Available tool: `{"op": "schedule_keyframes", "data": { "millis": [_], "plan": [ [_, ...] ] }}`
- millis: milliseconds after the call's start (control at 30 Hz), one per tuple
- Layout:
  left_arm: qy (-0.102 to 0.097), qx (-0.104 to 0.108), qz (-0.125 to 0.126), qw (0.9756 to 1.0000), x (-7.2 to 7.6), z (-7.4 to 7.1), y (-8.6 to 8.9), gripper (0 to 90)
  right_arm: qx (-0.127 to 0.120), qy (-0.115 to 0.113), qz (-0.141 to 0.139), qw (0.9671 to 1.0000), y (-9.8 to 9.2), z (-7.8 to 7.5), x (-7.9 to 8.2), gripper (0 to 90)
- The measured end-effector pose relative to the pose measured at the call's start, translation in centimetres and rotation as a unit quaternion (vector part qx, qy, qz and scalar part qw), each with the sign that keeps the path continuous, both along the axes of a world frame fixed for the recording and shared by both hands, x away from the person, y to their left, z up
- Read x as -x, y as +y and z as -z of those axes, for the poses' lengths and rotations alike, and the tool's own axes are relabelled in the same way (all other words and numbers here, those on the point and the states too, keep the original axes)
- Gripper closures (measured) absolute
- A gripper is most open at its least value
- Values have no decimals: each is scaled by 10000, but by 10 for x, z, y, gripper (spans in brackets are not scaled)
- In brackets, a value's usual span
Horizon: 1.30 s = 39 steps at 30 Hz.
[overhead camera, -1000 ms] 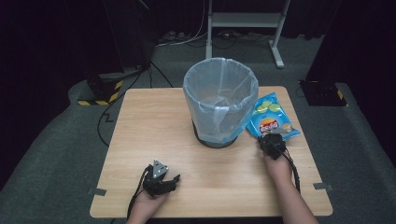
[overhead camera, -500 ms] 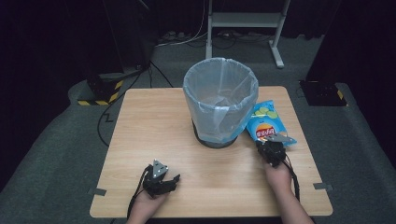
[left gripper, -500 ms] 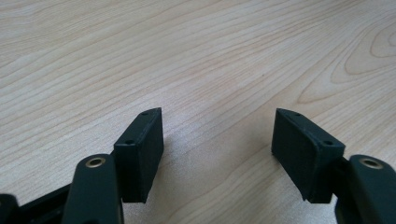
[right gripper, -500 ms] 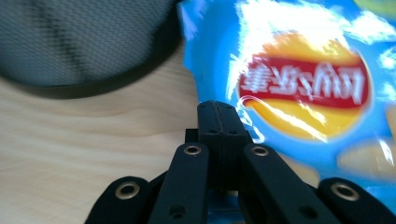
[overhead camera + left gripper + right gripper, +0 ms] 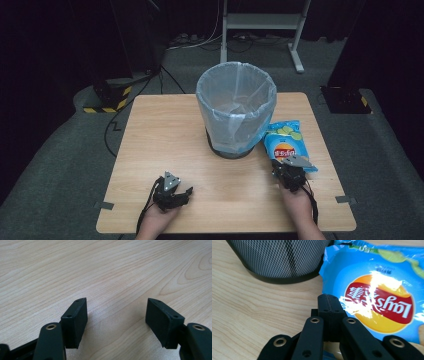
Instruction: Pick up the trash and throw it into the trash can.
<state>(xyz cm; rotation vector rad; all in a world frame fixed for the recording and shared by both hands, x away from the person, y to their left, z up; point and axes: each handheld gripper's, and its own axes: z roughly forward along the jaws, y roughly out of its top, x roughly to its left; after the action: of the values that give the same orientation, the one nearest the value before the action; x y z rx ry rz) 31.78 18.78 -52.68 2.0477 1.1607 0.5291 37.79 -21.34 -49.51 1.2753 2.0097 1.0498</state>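
A blue chips bag (image 5: 282, 142) lies on the wooden table (image 5: 165, 130), just right of a mesh waste bin (image 5: 235, 107) lined with clear plastic. My right gripper (image 5: 282, 166) is at the bag's near edge with its jaws shut on that edge. In the right gripper view the closed jaws (image 5: 329, 300) pinch the bag (image 5: 382, 290) at its corner, with the bin's base (image 5: 282, 257) to the upper left. My left gripper (image 5: 186, 192) rests near the table's front left, open. Its jaws (image 5: 116, 312) stand apart over bare wood (image 5: 100, 265).
A metal stand (image 5: 260, 22) and cables are on the floor behind the table. A yellow-and-black striped base (image 5: 107, 102) sits at the back left and a dark box (image 5: 345, 100) at the right. Tape strips (image 5: 103, 205) mark the table's front corners.
My right gripper has drawn back toward the table's front, and the chips bag has come along with it, away from the back right. The left gripper has stayed put.
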Motion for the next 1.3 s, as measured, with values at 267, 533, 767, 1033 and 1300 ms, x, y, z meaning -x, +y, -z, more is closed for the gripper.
{"op": "schedule_keyframes", "data": {
  "millis": [267,533,767,1033,1300],
  "plan": [
    [1,10,1,10000,0,0,0,342,-584,-562,282,9963,-20,-29,11,900],
    [-3,2,0,10000,0,0,0,342,-1016,-981,604,9881,-41,-56,15,900],
    [-5,1,0,10000,0,0,-1,343,-1273,-1155,786,9820,-54,-67,18,900],
    [-7,-4,-2,10000,0,0,-1,344,-1454,-1069,846,9799,-59,-65,16,900],
    [-6,-2,-3,10000,0,0,-1,345,-1456,-1431,782,9758,-54,-82,20,900]
  ]
}}
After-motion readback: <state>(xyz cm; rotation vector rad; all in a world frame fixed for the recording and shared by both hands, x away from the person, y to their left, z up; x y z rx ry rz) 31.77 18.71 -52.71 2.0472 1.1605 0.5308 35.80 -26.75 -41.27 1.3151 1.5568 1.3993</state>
